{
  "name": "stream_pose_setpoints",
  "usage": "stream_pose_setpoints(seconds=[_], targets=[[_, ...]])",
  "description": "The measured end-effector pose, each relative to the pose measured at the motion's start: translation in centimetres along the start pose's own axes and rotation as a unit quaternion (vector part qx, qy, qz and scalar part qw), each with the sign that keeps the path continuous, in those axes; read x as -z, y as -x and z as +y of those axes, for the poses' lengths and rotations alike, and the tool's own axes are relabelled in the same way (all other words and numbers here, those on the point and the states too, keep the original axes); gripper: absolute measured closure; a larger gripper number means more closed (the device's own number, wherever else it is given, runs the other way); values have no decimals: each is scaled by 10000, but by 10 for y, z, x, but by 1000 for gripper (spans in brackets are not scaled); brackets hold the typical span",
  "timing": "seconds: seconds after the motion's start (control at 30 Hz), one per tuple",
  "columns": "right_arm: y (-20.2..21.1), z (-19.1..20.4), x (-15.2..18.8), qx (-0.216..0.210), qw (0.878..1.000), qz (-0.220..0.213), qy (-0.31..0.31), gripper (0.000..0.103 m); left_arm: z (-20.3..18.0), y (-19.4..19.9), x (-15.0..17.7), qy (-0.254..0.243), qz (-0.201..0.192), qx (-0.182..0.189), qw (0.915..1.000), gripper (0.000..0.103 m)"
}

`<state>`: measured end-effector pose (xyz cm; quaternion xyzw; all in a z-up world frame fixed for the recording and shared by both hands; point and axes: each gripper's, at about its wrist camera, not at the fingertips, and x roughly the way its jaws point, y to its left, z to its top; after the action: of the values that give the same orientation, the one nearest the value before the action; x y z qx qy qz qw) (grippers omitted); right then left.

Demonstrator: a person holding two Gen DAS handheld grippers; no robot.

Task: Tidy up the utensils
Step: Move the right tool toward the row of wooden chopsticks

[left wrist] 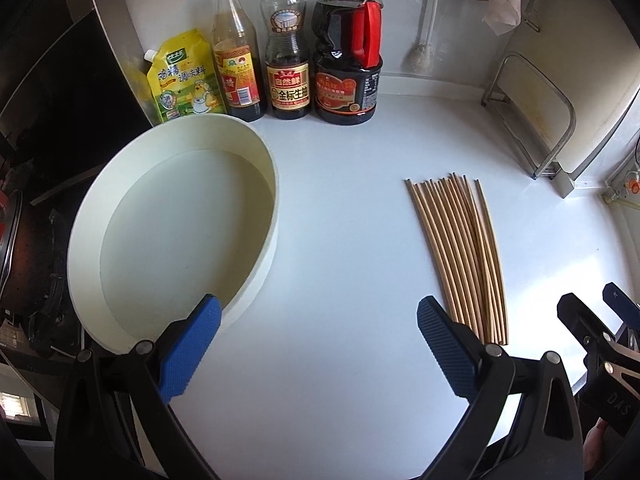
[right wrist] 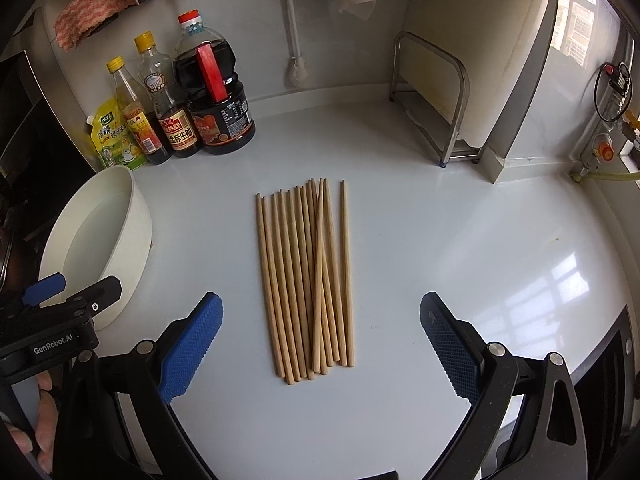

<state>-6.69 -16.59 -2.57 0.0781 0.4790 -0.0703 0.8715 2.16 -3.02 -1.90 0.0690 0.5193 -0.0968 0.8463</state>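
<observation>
Chopsticks (right wrist: pixel 306 280) lie on the counter (right wrist: pixel 440 260), right of the basin (right wrist: pixel 132 224), bottles (right wrist: pixel 218 112) behind.

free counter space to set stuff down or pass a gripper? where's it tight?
Bare counter between the chopsticks and the metal rack, reaching the near right edge. A narrower lane runs between the white bowl and the chopsticks. Bare strip ahead of the chopsticks' far tips. Crowded: back left, where the sauce bottles and yellow pouch stand by the bowl.

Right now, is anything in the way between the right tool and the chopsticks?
Nothing visible is. The right tool is open, and the chopsticks lie flat on the white counter straight ahead of it. The bottles stand farther back.
</observation>
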Motion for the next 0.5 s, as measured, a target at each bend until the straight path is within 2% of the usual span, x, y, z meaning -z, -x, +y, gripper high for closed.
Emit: stream_pose_setpoints(seconds=[0.3, 0.5], targets=[[-36, -42, -2, -27, 9998, 115, -157, 8, -39, -29, -3, -304, 79, 277, 9991, 6], [-63, -64, -3, 135, 9997, 206, -81, 8, -56, -47, -8, -318, 64, 257, 9991, 6]])
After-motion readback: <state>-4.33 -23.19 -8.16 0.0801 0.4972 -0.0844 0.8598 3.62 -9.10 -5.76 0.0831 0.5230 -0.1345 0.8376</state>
